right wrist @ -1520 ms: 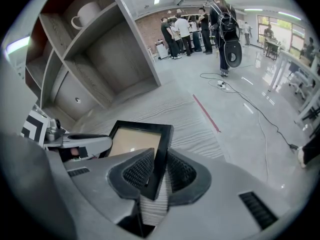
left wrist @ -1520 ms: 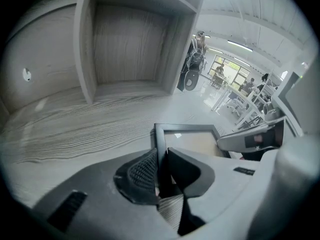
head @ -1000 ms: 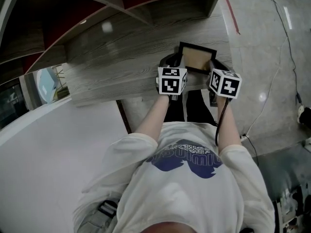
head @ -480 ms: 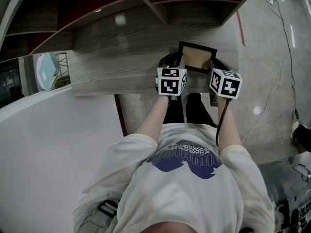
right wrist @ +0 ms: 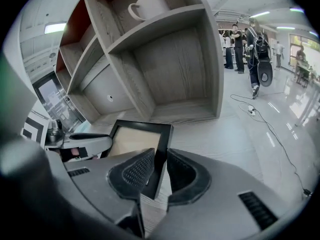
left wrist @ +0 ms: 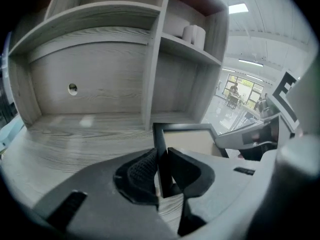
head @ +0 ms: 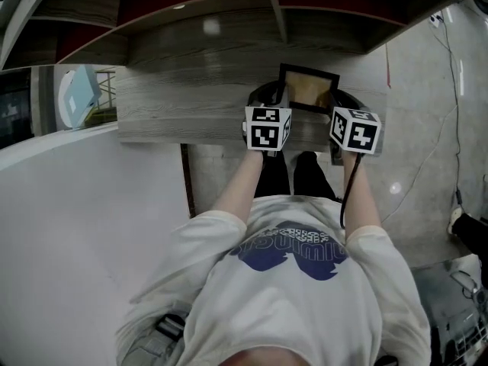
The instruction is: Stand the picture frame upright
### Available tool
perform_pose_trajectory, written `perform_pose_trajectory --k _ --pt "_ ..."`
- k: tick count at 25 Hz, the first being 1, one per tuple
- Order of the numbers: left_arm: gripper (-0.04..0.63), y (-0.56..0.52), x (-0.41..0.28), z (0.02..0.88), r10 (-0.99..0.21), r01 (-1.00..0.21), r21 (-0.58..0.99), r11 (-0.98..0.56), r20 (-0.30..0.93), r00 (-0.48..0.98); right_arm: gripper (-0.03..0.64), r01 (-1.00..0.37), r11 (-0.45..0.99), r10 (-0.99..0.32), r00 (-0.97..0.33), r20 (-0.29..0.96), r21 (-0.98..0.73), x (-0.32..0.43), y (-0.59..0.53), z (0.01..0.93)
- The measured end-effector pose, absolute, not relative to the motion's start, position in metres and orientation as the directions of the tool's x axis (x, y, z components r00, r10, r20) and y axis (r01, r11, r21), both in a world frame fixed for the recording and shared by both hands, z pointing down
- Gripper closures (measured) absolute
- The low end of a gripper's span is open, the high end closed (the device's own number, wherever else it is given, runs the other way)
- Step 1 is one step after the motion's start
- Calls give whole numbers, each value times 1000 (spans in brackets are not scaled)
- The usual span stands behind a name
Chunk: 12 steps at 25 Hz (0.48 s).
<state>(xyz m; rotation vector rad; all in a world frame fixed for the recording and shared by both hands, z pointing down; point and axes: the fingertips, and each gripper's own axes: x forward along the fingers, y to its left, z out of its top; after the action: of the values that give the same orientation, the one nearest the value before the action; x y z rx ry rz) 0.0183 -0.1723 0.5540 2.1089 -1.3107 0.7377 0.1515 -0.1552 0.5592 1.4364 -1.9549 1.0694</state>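
A black picture frame (head: 309, 88) with a tan panel is held over the grey wooden desk (head: 191, 113), tilted up from the desktop. My left gripper (left wrist: 162, 173) is shut on the frame's left side bar (left wrist: 161, 154). My right gripper (right wrist: 158, 170) is shut on the frame's right side bar (right wrist: 161, 159). In the head view the left gripper (head: 273, 101) and the right gripper (head: 341, 107) flank the frame, their marker cubes nearest me. The frame's tan panel (right wrist: 132, 139) shows between the two grippers, and each gripper sees the other across it.
Shelf compartments (left wrist: 100, 84) rise at the back of the desk. A white cup (right wrist: 147, 6) stands on an upper shelf, and white rolls (left wrist: 192, 34) on another. The desk's right end (head: 377, 90) drops to a shiny floor with cables (right wrist: 270, 129). People stand far off (right wrist: 255, 44).
Both grippers have carried the frame farther in over the desk toward the shelves and a little higher. The hold on both side bars is unchanged.
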Motion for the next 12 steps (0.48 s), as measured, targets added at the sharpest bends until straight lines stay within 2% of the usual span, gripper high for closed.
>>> perform_pose_trajectory --k 12 --pt "523 -195 -44 533 -665 -918 138 -372 651 367 543 -931 219 -603 -365 709 -294 89 -183 539"
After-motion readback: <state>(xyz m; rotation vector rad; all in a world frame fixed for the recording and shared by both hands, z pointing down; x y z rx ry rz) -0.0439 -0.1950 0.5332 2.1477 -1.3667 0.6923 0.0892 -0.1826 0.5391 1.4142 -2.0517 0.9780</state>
